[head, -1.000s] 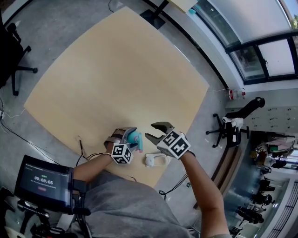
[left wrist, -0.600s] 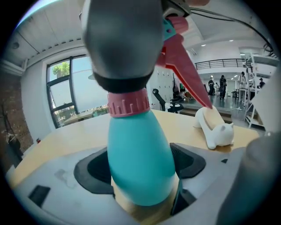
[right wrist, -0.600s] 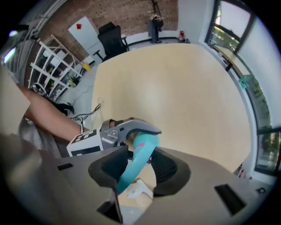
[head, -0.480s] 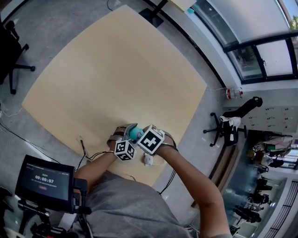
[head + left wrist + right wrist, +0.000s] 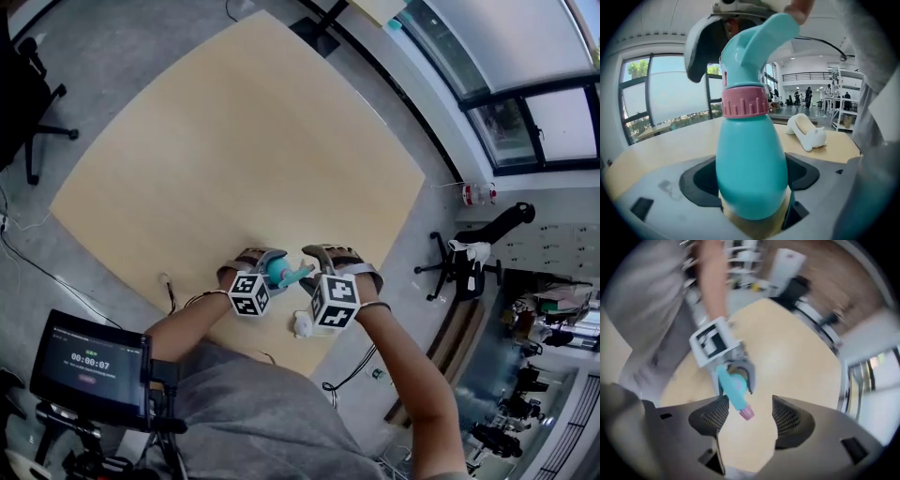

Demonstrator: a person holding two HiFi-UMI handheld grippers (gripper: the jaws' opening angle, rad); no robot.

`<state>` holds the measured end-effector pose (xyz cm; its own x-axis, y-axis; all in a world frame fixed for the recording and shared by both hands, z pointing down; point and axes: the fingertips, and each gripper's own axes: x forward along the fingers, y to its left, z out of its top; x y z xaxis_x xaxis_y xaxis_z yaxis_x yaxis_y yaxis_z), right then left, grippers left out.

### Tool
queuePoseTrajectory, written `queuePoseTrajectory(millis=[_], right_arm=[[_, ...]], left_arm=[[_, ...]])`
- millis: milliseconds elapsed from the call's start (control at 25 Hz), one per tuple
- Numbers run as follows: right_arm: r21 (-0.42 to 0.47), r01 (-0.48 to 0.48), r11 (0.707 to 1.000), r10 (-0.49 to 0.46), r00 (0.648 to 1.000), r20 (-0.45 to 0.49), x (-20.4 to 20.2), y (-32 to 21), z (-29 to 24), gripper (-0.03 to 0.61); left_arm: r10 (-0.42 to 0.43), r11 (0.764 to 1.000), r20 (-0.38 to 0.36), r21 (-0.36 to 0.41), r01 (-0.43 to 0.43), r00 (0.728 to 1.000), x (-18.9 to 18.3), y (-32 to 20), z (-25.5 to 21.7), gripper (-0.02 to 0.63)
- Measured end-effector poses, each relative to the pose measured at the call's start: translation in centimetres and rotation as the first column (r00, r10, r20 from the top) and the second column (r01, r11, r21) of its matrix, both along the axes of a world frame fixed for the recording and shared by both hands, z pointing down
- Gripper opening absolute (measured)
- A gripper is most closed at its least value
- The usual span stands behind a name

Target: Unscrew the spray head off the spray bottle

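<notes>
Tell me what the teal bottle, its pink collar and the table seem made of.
Teal bottle: likely plastic, smooth with soft sheen. Pink collar: likely plastic too, moulded ribs. Table: pale wood or laminate, matte; can't tell which.

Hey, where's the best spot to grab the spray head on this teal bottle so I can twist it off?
Take the pink ribbed collar under the spray head, squeezed from opposite sides. It is round and its ridges give bite; the angled head above would likely slip. Come from the head end, because the left gripper clamps the spray bottle around its base.
</notes>
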<state>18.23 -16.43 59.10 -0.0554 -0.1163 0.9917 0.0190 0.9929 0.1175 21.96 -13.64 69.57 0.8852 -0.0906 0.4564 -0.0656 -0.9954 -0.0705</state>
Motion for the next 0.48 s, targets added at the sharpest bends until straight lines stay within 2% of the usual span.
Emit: queuePoseTrajectory(millis=[40, 80, 120, 160, 200, 240, 280, 320, 360, 400, 440, 480], right_arm=[[-0.037, -0.280, 0.959, 0.282, 0.953, 0.113, 0.2, -0.9, -1.3, 0.280], [-0.115, -0.524, 0.844, 0.535, 0.813, 0.230, 0.1, -1.6, -2.8, 0.290], [-0.217, -0.695, 0.685, 0.723, 0.610, 0.326, -0.3, -1.9, -4.0, 0.290], [-0.318, -0.789, 0.526, 0.833, 0.400, 0.383, -1.0, -1.8, -4.7, 0.291], [-0.388, -0.830, 0.400, 0.882, 0.235, 0.407, -1.7, -1.5, -4.9, 0.291], [-0.405, -0.853, 0.329, 0.898, 0.150, 0.413, -2.1, -0.9, -4.5, 0.291], [-0.364, -0.877, 0.313, 0.900, 0.150, 0.410, -2.2, -0.4, -3.5, 0.291], [-0.289, -0.895, 0.339, 0.893, 0.210, 0.398, -2.2, 0.0, -2.2, 0.291], [-0.217, -0.895, 0.390, 0.879, 0.291, 0.378, -2.2, 0.3, -1.0, 0.288], [-0.167, -0.875, 0.454, 0.856, 0.376, 0.356, -2.3, 0.4, -0.1, 0.284], [-0.133, -0.838, 0.529, 0.820, 0.465, 0.334, -2.5, 0.5, 0.5, 0.222], [-0.103, -0.778, 0.620, 0.763, 0.567, 0.312, -2.7, 0.6, 0.9, 0.104]], left_arm=[[-0.050, 0.999, -0.006, -0.014, 0.049, 0.999, 0.0, -0.4, -0.1, 0.383], [-0.104, 0.994, -0.009, -0.029, 0.104, 0.995, -0.1, -0.9, -0.1, 0.385], [-0.155, 0.987, -0.005, -0.036, 0.155, 0.988, -0.2, -1.3, 0.0, 0.385], [-0.199, 0.979, 0.004, -0.036, 0.199, 0.980, -0.3, -1.5, 0.1, 0.385], [-0.235, 0.971, 0.013, -0.034, 0.236, 0.972, -0.4, -1.7, 0.2, 0.385], [-0.263, 0.964, 0.019, -0.034, 0.264, 0.964, -0.5, -1.8, 0.2, 0.385], [-0.281, 0.959, 0.023, -0.036, 0.282, 0.959, -0.5, -1.8, 0.3, 0.385], [-0.287, 0.957, 0.025, -0.037, 0.287, 0.958, -0.6, -1.8, 0.3, 0.385], [-0.281, 0.959, 0.024, -0.036, 0.281, 0.959, -0.6, -1.7, 0.4, 0.385], [-0.265, 0.963, 0.021, -0.035, 0.266, 0.964, -0.6, -1.6, 0.4, 0.385], [-0.241, 0.970, 0.015, -0.033, 0.242, 0.970, -0.5, -1.5, 0.4, 0.385], [-0.210, 0.977, 0.007, -0.031, 0.210, 0.978, -0.4, -1.4, 0.4, 0.385]])
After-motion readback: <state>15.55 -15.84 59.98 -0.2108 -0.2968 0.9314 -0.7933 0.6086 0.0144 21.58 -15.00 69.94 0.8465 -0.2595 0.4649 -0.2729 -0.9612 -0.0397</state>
